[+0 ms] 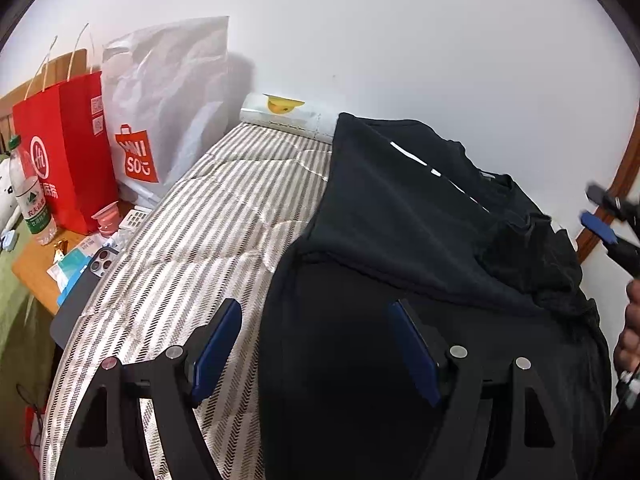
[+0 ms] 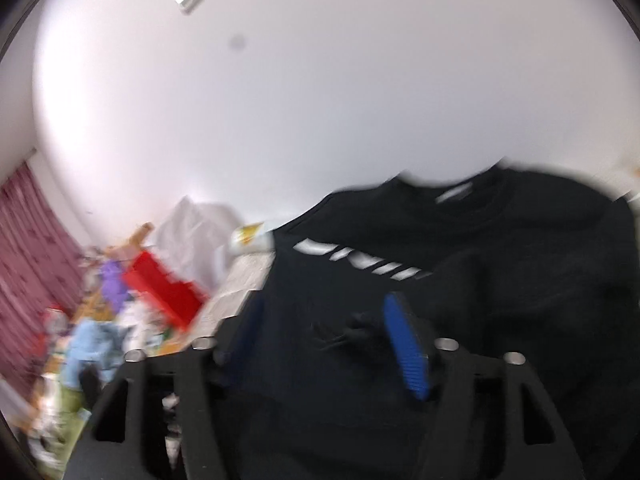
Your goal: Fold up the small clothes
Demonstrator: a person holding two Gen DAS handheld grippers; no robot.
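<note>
A black shirt with white lettering lies partly folded on a striped mattress. My left gripper is open and empty, low over the shirt's near left edge. My right gripper is open and empty above the shirt; its view is blurred by motion. The right gripper also shows at the far right of the left wrist view, beside the shirt's bunched sleeve.
A red paper bag and a white Miniso bag stand at the mattress's left. A water bottle, a phone and small items lie on a wooden table. A rolled white item lies against the wall.
</note>
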